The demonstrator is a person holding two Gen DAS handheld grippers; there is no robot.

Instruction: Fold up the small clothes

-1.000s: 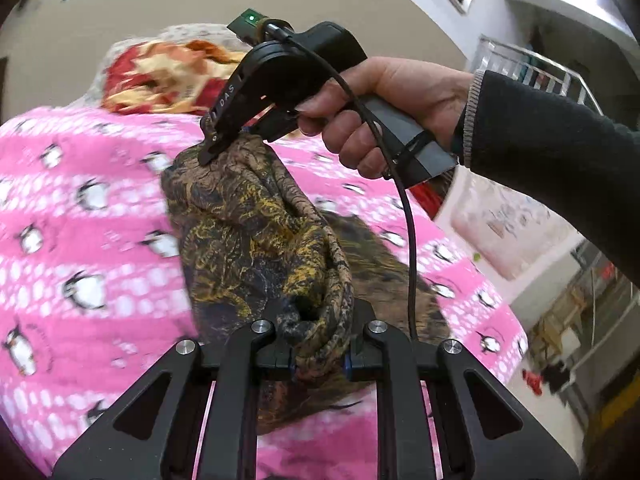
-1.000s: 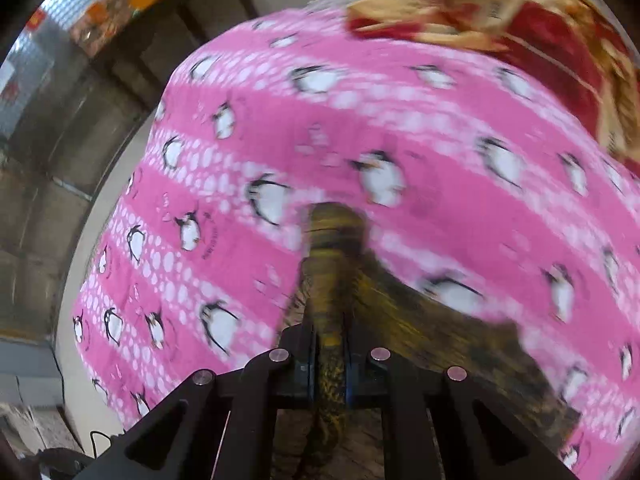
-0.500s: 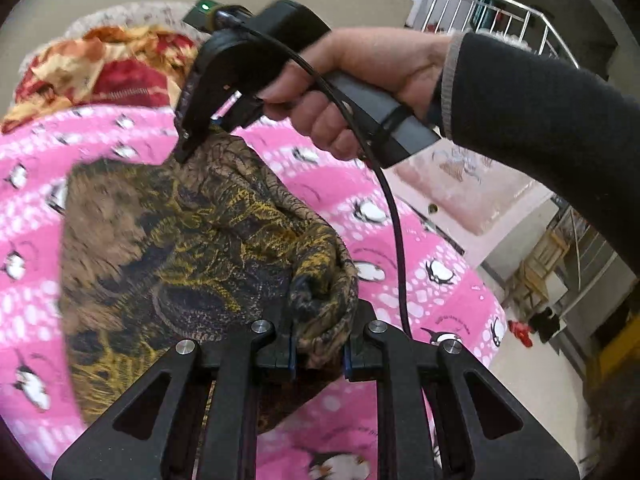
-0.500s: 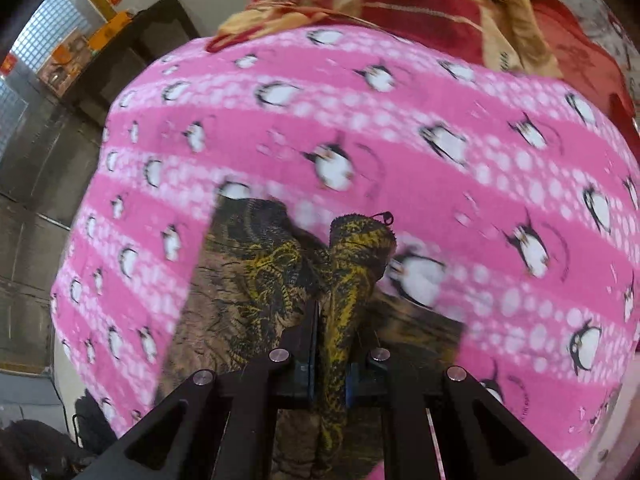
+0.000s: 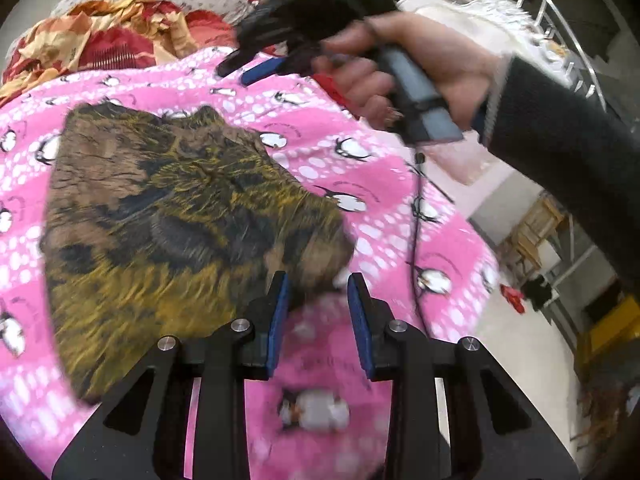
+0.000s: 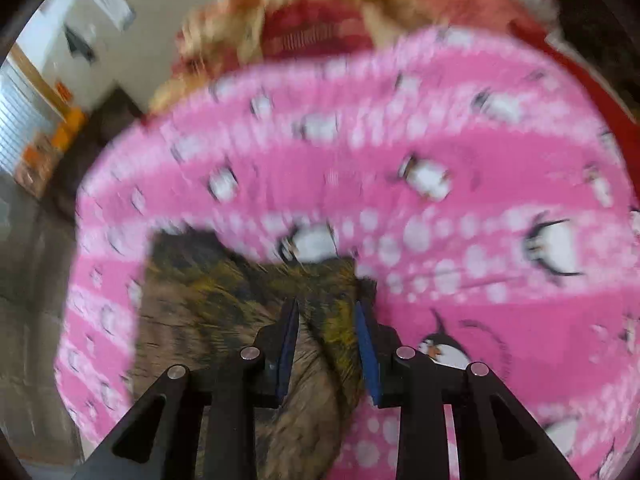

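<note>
- Brown-and-gold patterned garment (image 5: 168,208) lies spread on the pink penguin blanket (image 5: 384,184) covering the bed — mostly flat, with its near corner bunched just in front of the left hand-held gripper (image 5: 316,296).
- Left hand-held gripper: its jaws have just been opening and now stand apart; the cloth's corner sits at the tip of one blue pad, but nothing is pinched between them.
- Right hand-held gripper (image 6: 326,320): its jaws have likewise just been opening and stand apart, with a ridge of the garment (image 6: 240,320) lying loose between the pads, not gripped. In the left wrist view it is a blurred shape (image 5: 256,64) held in a person's hand (image 5: 416,68) above the far side of the blanket.
- Step in hand, as I judge it: the release after laying the piece down for a fold — both grips let go.
- Next move likely calls for picking a fresh edge, one gripper at each corner of the same side, and carrying it across to the opposite side.
- Blur hides the hem, so which edge is cleanest to take I cannot tell.
</note>
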